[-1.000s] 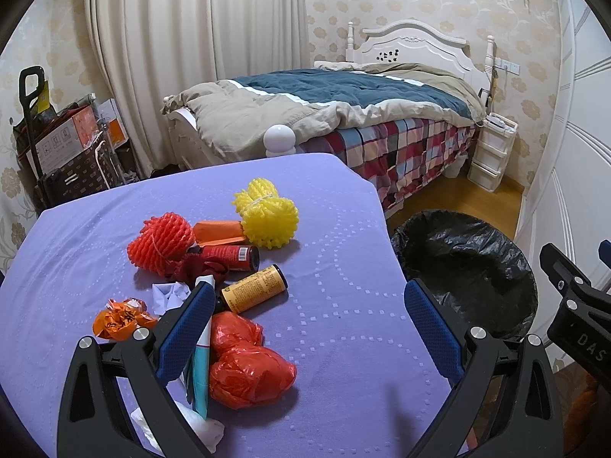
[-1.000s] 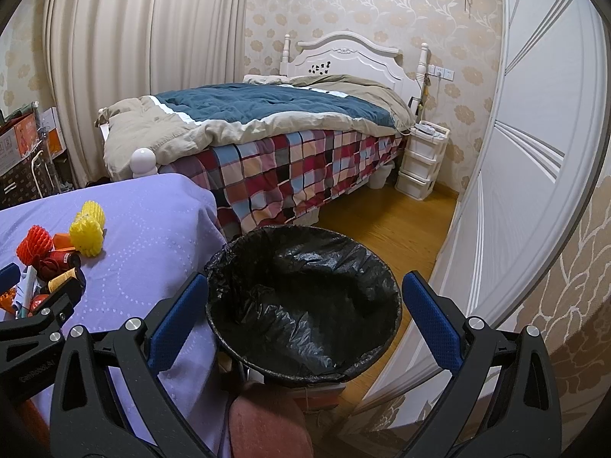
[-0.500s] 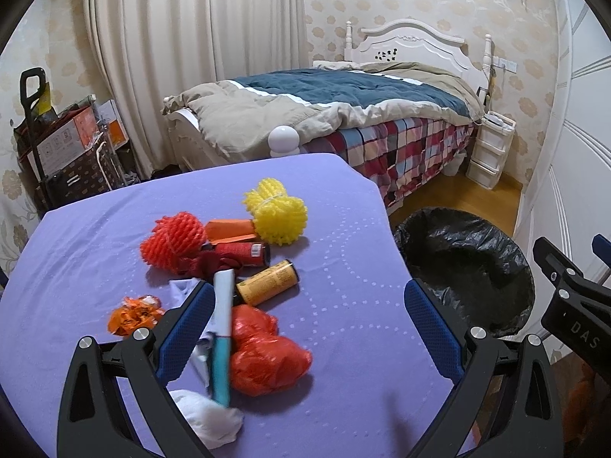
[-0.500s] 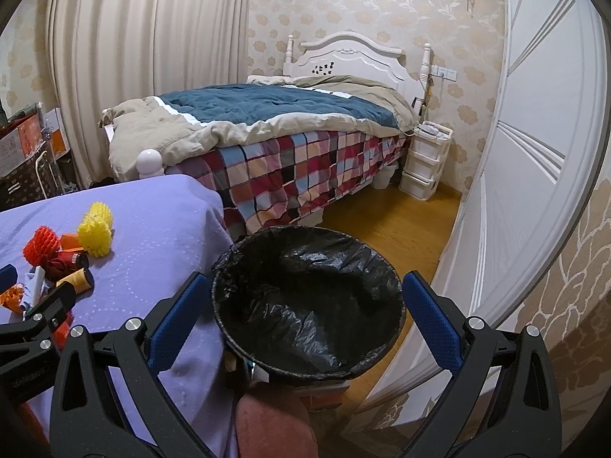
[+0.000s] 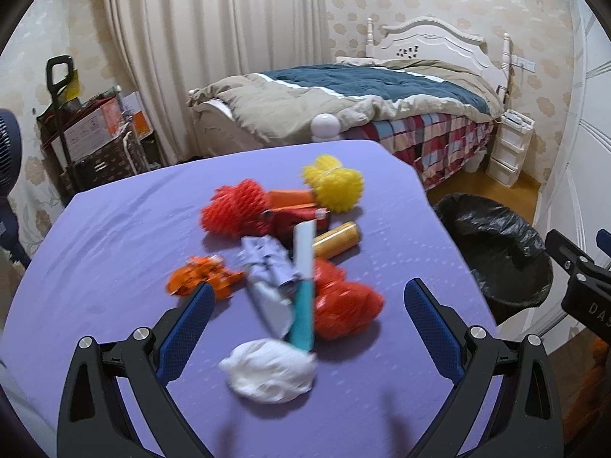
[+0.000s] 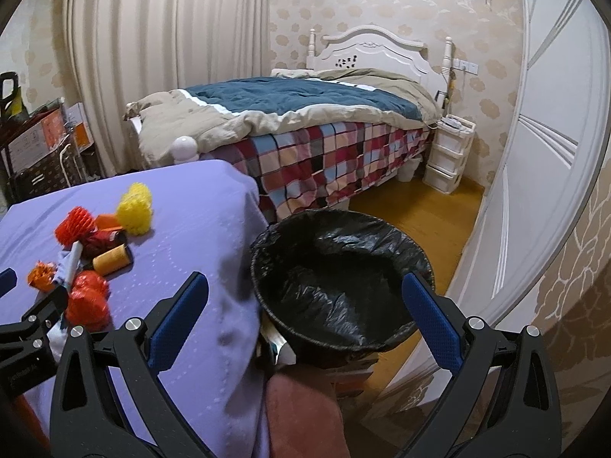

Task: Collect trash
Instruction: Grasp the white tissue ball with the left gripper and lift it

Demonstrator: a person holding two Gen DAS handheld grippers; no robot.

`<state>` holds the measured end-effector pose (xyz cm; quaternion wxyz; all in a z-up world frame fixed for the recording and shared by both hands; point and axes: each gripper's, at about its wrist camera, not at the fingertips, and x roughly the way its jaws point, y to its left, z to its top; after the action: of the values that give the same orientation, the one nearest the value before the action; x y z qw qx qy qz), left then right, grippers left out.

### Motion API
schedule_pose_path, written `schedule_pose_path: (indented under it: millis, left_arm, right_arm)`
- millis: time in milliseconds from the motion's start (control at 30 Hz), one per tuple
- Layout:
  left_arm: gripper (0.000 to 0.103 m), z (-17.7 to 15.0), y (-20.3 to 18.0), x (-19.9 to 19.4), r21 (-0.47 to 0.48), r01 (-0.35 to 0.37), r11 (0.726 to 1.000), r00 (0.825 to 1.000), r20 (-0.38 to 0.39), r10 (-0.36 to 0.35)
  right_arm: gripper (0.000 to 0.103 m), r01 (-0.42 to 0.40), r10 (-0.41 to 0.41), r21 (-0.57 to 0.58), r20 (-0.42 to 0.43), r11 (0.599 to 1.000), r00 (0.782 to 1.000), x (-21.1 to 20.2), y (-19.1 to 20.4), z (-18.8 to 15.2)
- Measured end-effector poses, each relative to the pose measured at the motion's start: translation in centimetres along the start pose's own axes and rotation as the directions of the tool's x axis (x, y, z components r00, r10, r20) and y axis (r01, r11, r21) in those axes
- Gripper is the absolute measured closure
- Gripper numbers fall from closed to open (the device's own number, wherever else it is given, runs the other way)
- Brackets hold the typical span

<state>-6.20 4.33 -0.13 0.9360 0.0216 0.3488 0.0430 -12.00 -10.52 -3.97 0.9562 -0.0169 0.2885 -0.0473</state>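
two open tools point(image 5: 305, 313) point(image 6: 305, 305), one bin point(image 6: 340, 274), two foam nets point(image 5: 233, 210) point(image 5: 336, 187)

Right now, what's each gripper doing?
Left gripper: open, empty, above the trash pile.
Right gripper: open, empty, over the trash bin.

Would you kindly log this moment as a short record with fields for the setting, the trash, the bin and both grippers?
setting: bedroom, purple-covered table near a bed
trash: pile mid-table, including white crumpled wad, red bag, yellow foam net, red foam net, yellow can, orange wrapper
bin: black-lined bin on the floor beside the table, nothing visible inside
left gripper: open, empty, facing the pile
right gripper: open, empty, facing the bin
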Motion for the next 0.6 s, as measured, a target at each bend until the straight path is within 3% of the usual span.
schedule_pose_path:
  millis: [267,600]
  left_arm:
    - [0.006,-1.5,2.2,-0.3,-0.021,-0.029,0.999,0.999,-0.039,0.029]
    - [0.007,-3.4,3.7,0.3,-0.05,-0.013,0.999,0.996,-0.089,0.009]
  right_arm:
    - [0.004,-0.041,0.041,-0.03,-0.014,0.999,0.999,-0.4,1.9,-0.6]
    - [0.004,-0.064,0.062,-0.061,-0.03,0.996,0.998,-0.4,3.4,-0.7]
